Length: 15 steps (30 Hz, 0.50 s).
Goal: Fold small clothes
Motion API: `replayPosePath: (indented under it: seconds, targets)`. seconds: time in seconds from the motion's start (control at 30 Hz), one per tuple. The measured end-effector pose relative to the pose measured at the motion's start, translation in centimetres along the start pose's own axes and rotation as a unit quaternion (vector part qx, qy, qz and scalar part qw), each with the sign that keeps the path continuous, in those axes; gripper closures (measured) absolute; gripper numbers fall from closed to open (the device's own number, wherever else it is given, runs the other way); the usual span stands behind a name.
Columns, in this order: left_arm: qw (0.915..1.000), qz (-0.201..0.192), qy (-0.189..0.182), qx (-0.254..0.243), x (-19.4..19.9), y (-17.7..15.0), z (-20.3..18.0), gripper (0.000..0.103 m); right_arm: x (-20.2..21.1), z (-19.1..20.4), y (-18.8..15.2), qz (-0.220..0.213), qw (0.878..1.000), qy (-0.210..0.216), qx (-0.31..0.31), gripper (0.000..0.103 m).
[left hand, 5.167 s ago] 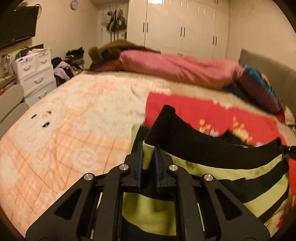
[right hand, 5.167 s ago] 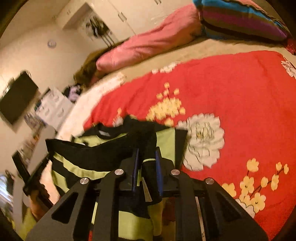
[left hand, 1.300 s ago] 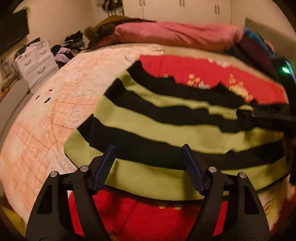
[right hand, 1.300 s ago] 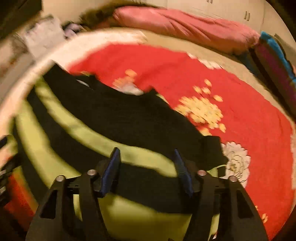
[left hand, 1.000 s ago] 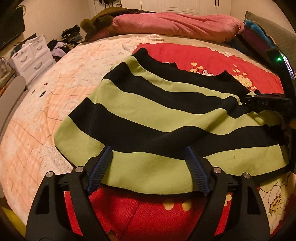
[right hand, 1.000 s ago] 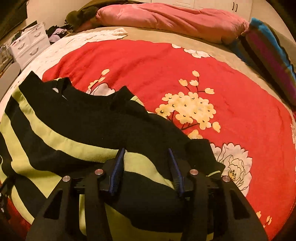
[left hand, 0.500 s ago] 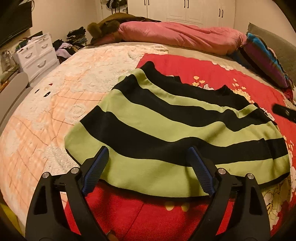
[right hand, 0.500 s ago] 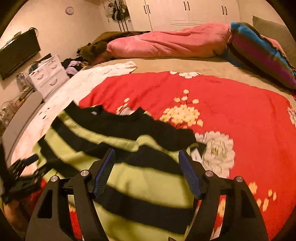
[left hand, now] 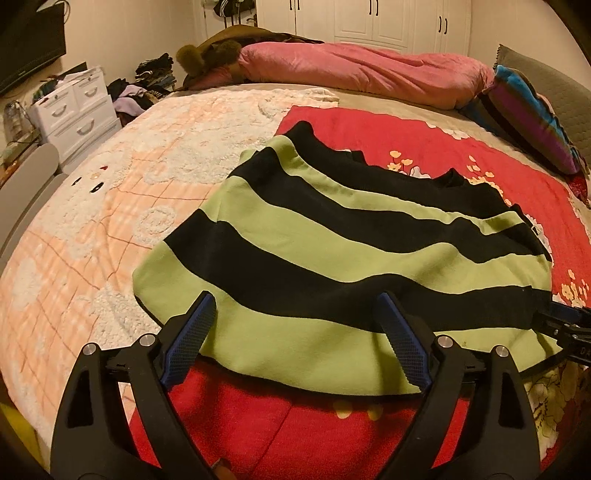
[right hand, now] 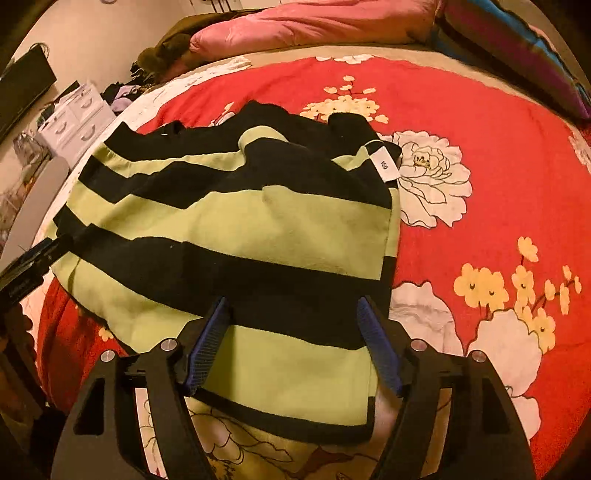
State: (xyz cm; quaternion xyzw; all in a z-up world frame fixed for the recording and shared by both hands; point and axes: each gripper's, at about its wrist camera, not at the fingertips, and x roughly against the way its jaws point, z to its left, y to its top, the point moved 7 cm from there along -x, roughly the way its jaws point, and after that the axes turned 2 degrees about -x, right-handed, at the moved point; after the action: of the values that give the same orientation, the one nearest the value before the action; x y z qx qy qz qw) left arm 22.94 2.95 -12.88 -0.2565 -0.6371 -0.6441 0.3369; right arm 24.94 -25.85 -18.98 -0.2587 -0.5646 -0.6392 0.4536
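The striped shirt [left hand: 343,258] now lies spread flat on the red floral blanket [right hand: 480,122], no longer lifted; left gripper [left hand: 295,343] and right gripper [right hand: 295,343], earlier clamped on it, gape released above its hem.

Warm yellowish indoor light fills both my wrist views, moderately bright. The striped garment [left hand: 332,258] looks sharp in the left view and softer in the right. Strong fisheye bending curves the bed [left hand: 92,221] edges, and black corners frame each view. The wardrobe doors [left hand: 388,18] shine brightest. Shadows are soft and faint.
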Motion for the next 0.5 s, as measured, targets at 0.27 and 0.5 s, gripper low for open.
replayPosePath:
  seconds: [0.27,0.5]
  targets:
    - [1.0000,-0.004,0.004,0.006,0.3,0.0,0.4,0.017,1.2,-0.2,0.0,-0.006,1.000,0.012,-0.009,0.033]
    - [0.9994,-0.023,0.012,0.022,1.4,0.6,1.3,0.012,5.1,-0.1,1.3,-0.056,0.998,0.032,-0.024,0.015]
